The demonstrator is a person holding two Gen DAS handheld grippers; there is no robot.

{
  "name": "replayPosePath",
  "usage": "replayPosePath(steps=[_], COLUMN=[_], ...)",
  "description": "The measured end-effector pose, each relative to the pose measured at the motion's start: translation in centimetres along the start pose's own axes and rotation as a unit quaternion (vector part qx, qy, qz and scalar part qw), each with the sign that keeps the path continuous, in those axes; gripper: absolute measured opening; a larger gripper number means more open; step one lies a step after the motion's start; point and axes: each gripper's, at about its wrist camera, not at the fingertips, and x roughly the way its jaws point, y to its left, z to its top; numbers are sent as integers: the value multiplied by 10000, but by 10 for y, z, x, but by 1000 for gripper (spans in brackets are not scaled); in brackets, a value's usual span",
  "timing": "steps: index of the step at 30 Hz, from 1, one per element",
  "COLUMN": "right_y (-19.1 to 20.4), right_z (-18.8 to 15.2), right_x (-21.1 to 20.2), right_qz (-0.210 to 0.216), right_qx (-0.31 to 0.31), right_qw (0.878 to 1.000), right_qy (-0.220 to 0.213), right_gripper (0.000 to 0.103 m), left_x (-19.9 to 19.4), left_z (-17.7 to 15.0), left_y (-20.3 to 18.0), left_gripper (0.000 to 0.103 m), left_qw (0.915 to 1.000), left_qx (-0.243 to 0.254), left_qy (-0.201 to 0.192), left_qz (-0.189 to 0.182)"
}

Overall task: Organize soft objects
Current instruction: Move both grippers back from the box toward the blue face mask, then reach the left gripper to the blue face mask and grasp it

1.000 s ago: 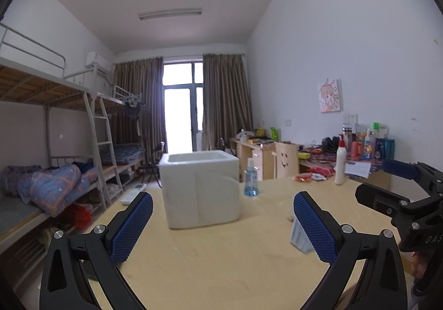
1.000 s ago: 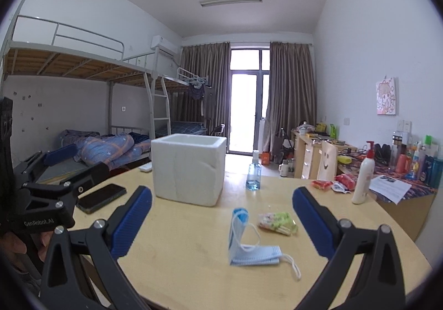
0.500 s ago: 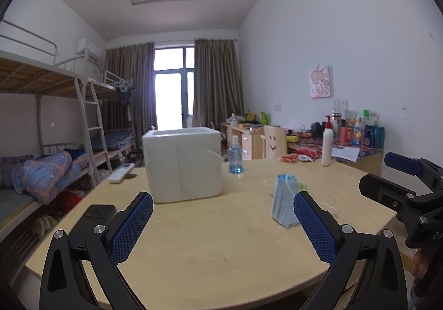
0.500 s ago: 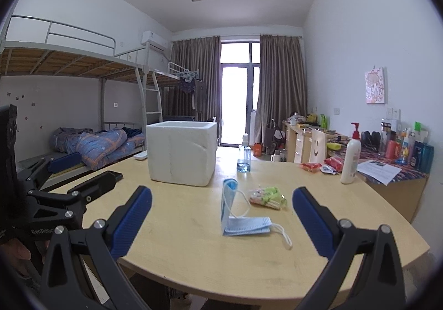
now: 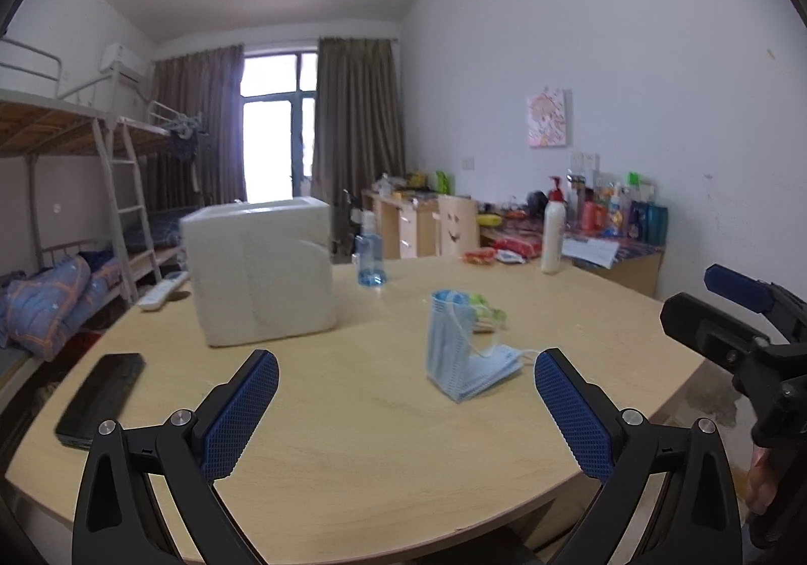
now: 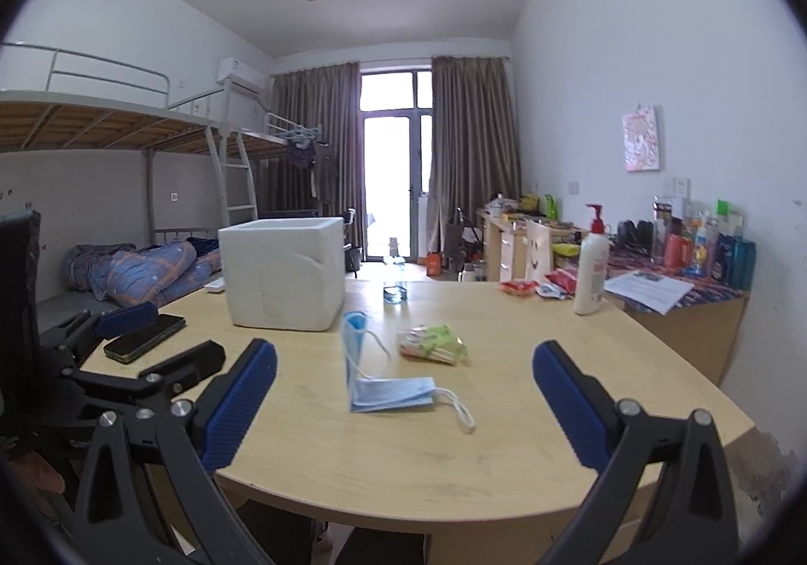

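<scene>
A folded blue face mask (image 5: 464, 353) lies on the round wooden table (image 5: 353, 439), one half standing up; it also shows in the right wrist view (image 6: 383, 383). A green-and-pink soft packet (image 6: 433, 344) lies just behind it (image 5: 485, 307). A white foam box (image 5: 260, 271) stands at the table's back left (image 6: 283, 273). My left gripper (image 5: 403, 408) is open and empty, near the table's front edge. My right gripper (image 6: 403, 401) is open and empty, also short of the mask.
A black phone (image 5: 101, 401) lies at the table's left (image 6: 143, 338). A small blue-liquid bottle (image 5: 369, 256) and a white pump bottle (image 6: 590, 265) stand farther back. Snack packets (image 6: 534, 286), a cluttered desk and bunk beds lie beyond.
Both grippers have pulled back and risen away from the table. The mask and box look farther off and more of the table edge shows. The jaws have stayed open.
</scene>
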Motion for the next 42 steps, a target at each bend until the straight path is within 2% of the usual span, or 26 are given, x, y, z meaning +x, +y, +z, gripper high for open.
replayPosePath(steps=[6,13,30,35,40,42], right_y=[-22,-30,-41,-45,-48,-50], right_z=[-4,-5,-5,-5,-6,-7], right_x=[-6,-1,39,50,66,73], right_qz=[-123,-217,-219,-205,-163,-159], right_qx=[283,330,237,243,284,285], right_qw=[9995,9990,9982,9977,9967,9962], right_qy=[61,187,508,603,736,810], right_gripper=[103,103,103,103,103,103], left_x=[8,24,70,90,114,125], left_z=[-1,2,1,2,1,-2], left_y=[-15,-17,-6,-4,-6,-5], left_gripper=[102,102,102,102,95,86], left_qw=[9996,9994,9982,9967,9937,9910], left_qx=[159,143,50,93,98,72], left_qy=[126,229,536,748,1079,1290], left_qz=[-190,-232,-249,-312,-305,-351])
